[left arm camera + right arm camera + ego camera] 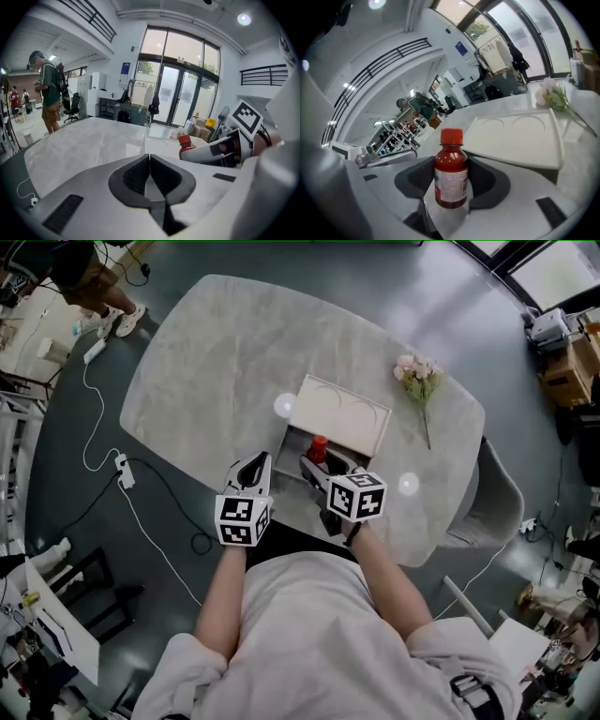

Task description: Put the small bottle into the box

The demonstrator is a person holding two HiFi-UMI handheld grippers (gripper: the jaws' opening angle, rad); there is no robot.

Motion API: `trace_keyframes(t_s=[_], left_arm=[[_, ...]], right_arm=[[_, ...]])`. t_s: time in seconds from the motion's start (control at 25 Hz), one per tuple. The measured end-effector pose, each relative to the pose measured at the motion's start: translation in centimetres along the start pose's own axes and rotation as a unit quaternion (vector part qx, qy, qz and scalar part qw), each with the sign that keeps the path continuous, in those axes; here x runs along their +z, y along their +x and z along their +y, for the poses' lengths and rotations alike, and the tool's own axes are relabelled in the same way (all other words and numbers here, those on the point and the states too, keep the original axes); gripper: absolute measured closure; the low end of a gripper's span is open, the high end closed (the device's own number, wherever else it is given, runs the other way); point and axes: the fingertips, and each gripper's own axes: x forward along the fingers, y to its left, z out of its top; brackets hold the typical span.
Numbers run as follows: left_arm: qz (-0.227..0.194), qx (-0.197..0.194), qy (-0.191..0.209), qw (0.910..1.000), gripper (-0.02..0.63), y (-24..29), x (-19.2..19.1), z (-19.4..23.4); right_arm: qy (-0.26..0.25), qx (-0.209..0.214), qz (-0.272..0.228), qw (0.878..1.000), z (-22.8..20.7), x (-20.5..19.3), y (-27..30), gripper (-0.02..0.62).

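Note:
A small red bottle (451, 159) with a red cap and a white label stands upright between the jaws of my right gripper (451, 183), which is shut on it. In the head view the bottle (319, 448) hangs at the near edge of the white box (296, 440), whose flat lid (339, 415) with two arc marks stands open behind it. My left gripper (255, 466) sits just left of the box, jaws shut and empty (149, 157). From it I see the bottle (186, 143) and the right gripper (220, 149) to the right.
The box rests on a pale marble table (225, 352). A small bunch of pink flowers (419, 377) lies at the right of the table. A chair (494, 499) stands at the table's right side. Cables (112, 465) run on the floor at left, where a person (49, 93) stands.

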Motion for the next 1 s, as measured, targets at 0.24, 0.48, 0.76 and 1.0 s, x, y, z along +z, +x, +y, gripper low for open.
trace_keyframes(t_s=[0.24,0.48,0.76,1.0], left_arm=[[0.046,-0.034,-0.017,0.9982,0.582,2.9,-1.9,1.0],[0.084,-0.072,-0.005,0.9938,0.581,5.1,-2.8,1.8],[0.116,-0.102,-0.002,0.988,0.581,7.4,-4.1,2.7],[0.129,-0.113,-0.005,0.9851,0.581,8.6,-4.6,3.8]], right_arm=[[0.089,-0.032,0.019,0.995,-2.2,-1.8,2.5,0.365],[0.132,-0.063,0.023,0.989,-3.5,-2.8,4.0,0.365],[0.153,-0.095,0.045,0.983,-4.6,-4.1,5.8,0.365],[0.149,-0.114,0.071,0.98,-4.7,-4.5,7.1,0.365]])
